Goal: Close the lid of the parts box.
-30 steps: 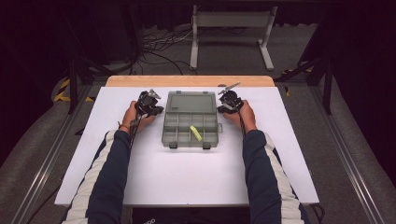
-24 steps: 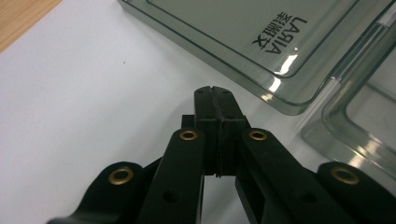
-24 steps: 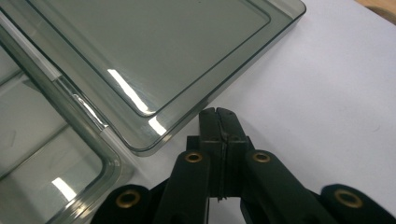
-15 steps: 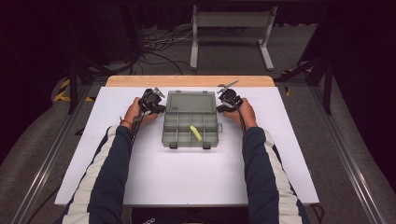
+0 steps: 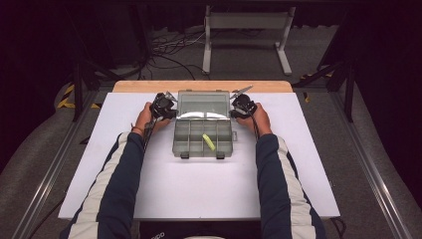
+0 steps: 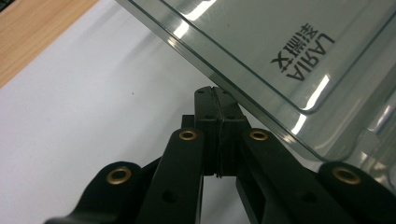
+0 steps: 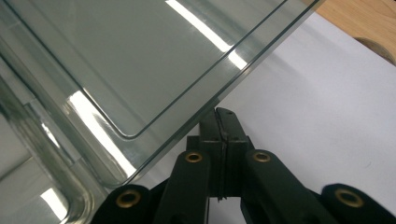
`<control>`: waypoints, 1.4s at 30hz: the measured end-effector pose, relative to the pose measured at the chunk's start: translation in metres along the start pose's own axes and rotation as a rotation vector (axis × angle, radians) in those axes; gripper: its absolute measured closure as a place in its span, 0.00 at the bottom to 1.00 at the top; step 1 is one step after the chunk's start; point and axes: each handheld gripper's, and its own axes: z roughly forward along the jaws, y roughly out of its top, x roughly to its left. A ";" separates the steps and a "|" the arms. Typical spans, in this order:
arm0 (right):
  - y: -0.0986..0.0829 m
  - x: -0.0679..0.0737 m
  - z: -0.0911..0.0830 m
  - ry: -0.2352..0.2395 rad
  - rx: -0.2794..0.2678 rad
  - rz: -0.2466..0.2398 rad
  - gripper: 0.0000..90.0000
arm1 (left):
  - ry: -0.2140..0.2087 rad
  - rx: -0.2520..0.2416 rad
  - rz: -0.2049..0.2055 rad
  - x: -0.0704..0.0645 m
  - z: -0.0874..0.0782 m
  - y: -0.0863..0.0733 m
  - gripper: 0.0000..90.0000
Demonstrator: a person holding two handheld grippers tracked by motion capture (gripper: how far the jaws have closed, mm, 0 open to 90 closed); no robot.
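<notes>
We reach forward with both forearms, the left gripper and right gripper flanking the raised clear lid of the organizer box mid-table. Both grippers' jaws are pressed together, empty, tips against the lid's side edges.

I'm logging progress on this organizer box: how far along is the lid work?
Done: the clear lid is up off the compartment box. In hand: left gripper and right gripper, jaws together, press under its side edges. Left: settling the lid; the yellow piece lies untouched.
</notes>
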 end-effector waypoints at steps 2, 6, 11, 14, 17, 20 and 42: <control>-0.001 0.000 0.001 0.000 -0.013 0.008 1.00 | 0.012 -0.006 -0.001 0.000 0.001 0.001 0.99; -0.001 0.000 0.003 -0.010 -0.037 0.028 1.00 | 0.042 -0.028 -0.025 -0.004 0.004 0.003 0.99; 0.001 0.000 0.006 -0.042 -0.059 0.039 1.00 | 0.063 -0.040 -0.041 -0.006 0.005 0.003 0.99; 0.001 0.000 0.005 -0.050 -0.087 0.050 1.00 | 0.075 -0.062 -0.051 -0.006 0.001 0.004 0.98; 0.003 0.001 0.000 -0.066 -0.126 0.054 1.00 | 0.085 -0.080 -0.043 -0.006 -0.001 0.005 0.98; 0.006 0.001 -0.005 -0.076 -0.145 0.036 1.00 | 0.090 -0.114 -0.044 -0.007 -0.007 0.008 0.97; 0.027 0.014 -0.056 -0.160 -0.322 0.044 1.00 | 0.163 -0.232 -0.033 -0.014 -0.059 0.025 0.95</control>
